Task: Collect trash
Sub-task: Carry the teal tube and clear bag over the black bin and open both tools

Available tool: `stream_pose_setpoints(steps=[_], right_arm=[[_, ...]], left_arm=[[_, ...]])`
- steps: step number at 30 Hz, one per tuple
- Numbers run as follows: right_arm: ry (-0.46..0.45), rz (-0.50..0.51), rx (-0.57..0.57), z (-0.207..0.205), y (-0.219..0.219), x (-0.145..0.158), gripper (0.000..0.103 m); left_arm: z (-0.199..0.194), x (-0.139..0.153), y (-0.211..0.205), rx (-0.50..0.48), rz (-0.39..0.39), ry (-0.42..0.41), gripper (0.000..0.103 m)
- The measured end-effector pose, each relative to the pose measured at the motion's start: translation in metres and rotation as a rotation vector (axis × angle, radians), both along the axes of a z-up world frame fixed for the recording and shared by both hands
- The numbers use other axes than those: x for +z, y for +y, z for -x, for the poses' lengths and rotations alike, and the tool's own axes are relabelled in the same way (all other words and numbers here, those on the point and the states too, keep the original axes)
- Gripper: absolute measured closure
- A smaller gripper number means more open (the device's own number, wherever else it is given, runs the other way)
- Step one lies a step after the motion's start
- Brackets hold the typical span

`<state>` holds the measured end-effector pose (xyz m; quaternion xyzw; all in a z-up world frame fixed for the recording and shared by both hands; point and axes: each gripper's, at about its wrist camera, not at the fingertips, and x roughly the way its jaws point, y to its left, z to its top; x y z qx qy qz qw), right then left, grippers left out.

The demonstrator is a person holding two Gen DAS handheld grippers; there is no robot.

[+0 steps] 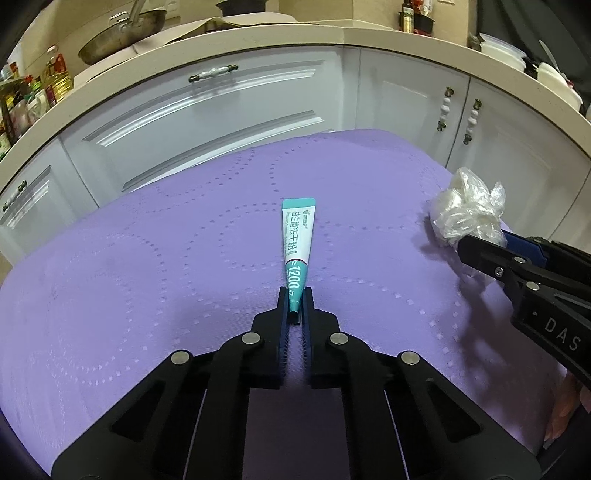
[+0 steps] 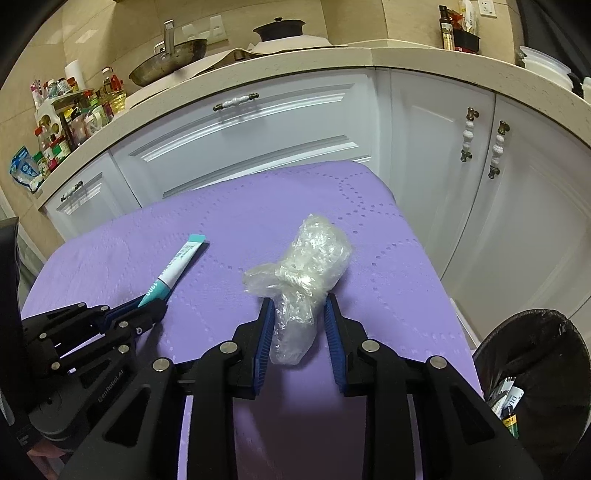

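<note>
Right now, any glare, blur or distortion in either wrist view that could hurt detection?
Left wrist: heavy fisheye bending of the counter edge; teal sachet sharp, print readable; right claw throws a soft shadow on the purple cloth. Right wrist: same bending; crumpled clear plastic shows specular highlights; black bin is dark, its contents hard to read.

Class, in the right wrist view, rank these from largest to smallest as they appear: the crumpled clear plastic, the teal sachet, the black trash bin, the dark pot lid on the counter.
1. Black trash bin, cut off by the frame edge
2. Crumpled clear plastic
3. Teal sachet and dark pot lid: similar; the lid is much farther away, so no ranking
</note>
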<state>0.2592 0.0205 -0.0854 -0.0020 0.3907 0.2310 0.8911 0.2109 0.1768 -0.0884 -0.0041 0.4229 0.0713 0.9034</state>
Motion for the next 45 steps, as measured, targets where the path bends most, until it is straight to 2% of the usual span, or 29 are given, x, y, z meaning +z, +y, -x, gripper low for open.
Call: stream_pose_setpoints(steps=[13, 29, 37, 45], right_arm=[[-0.023, -0.021, -0.001, 0.011, -0.006, 0.008, 0.077], [-0.077, -0.032, 0.003, 0.051, -0.03, 0.026, 0.077], [-0.115, -0.03, -0.025, 0.075, -0.053, 0.038, 0.077], [-0.146, -0.027, -0.078, 0.094, -0.082, 0.046, 0.077]], left_arm=[[0.031, 0.012, 0.016, 0.07, -0.003, -0.043, 0.098], [0.088, 0.03, 0.021, 0.15, 0.001, -0.104, 0.098], [0.112, 0.04, 0.007, 0.138, 0.012, -0.135, 0.098], [0.128, 0.055, -0.023, 0.083, 0.018, -0.177, 0.098]])
